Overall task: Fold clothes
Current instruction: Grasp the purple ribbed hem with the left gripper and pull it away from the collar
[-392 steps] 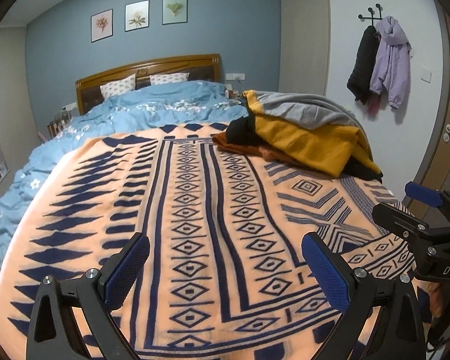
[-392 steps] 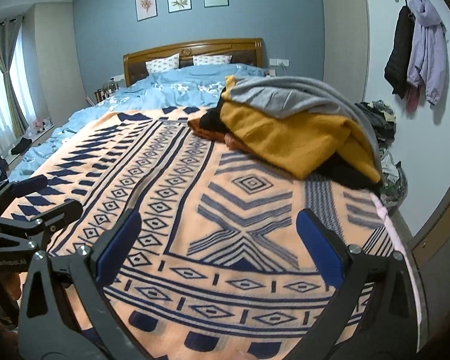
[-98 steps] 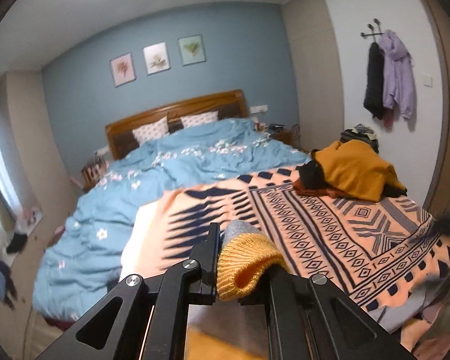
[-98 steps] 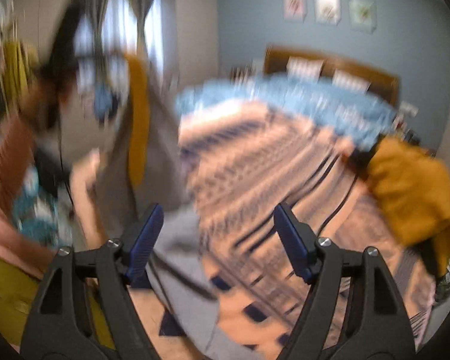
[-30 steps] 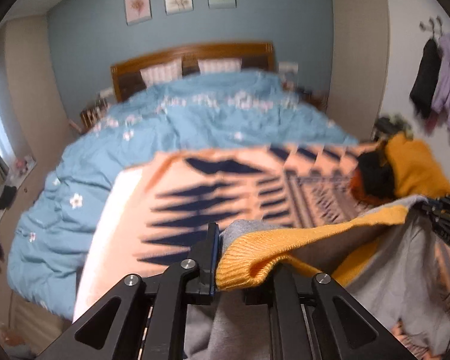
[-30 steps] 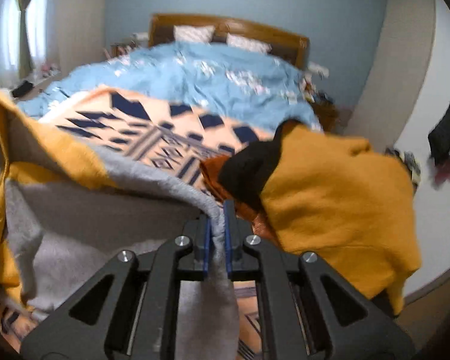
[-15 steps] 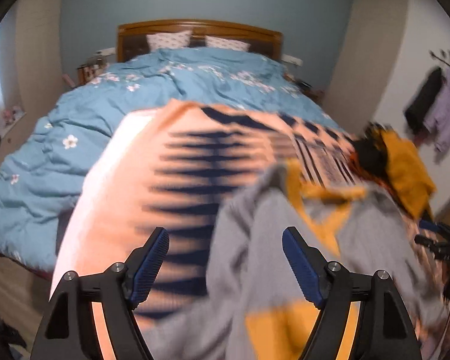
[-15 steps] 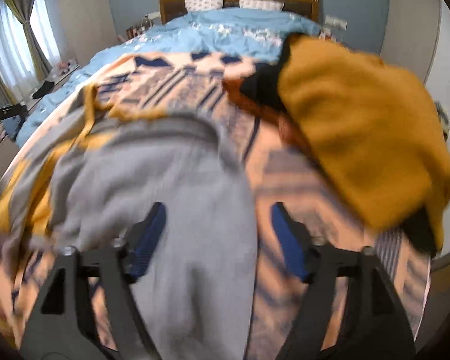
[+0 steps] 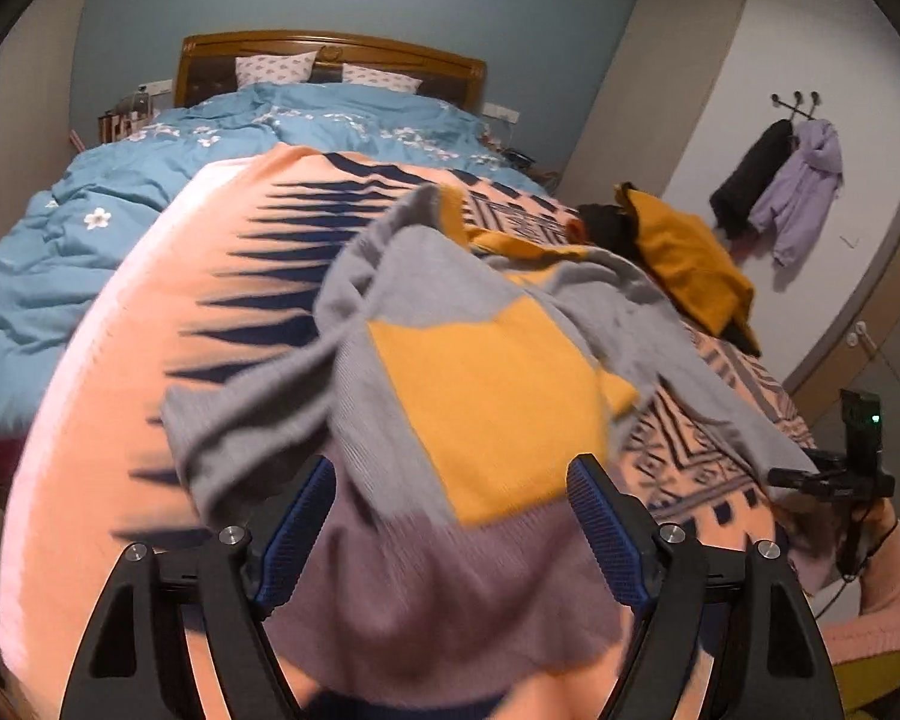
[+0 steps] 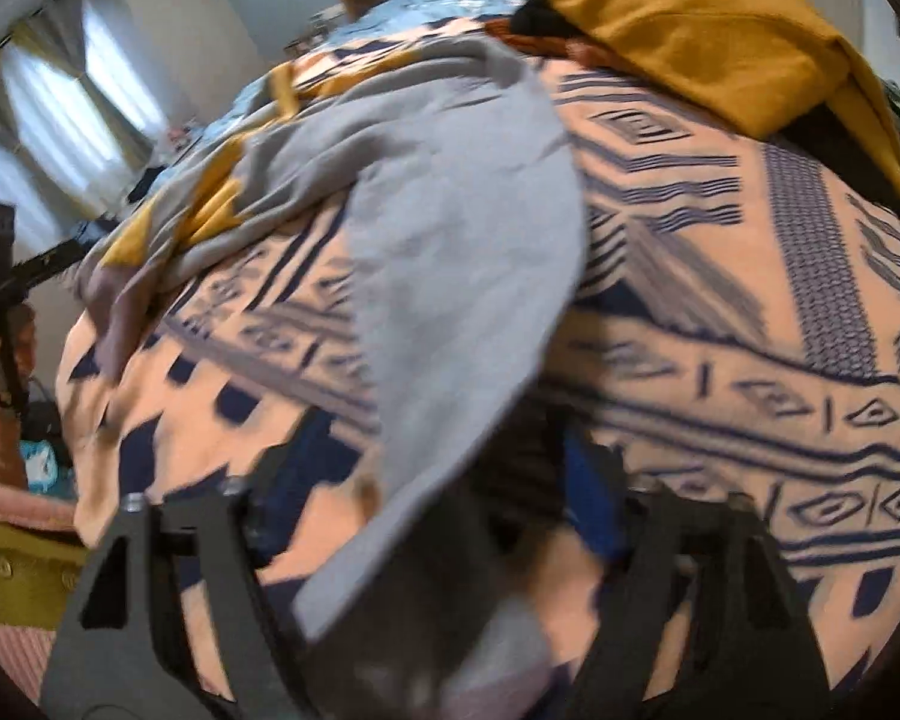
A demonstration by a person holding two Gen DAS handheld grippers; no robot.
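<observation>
Left gripper (image 9: 450,516) spread, empty; right gripper (image 10: 438,480) blurred, just been closing, grip unclear. Sweater (image 9: 492,384) lies crumpled, unfolded; pile (image 9: 684,258) at two o'clock waits.

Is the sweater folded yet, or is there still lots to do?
Not folded yet. The grey and yellow sweater is off the pile and lies rumpled on the orange blanket. The left claw is open, gripping nothing; the right claw is blurred, its jaws just closing around a grey sleeve. Folding hasn't begun, and the clothes pile waits.
</observation>
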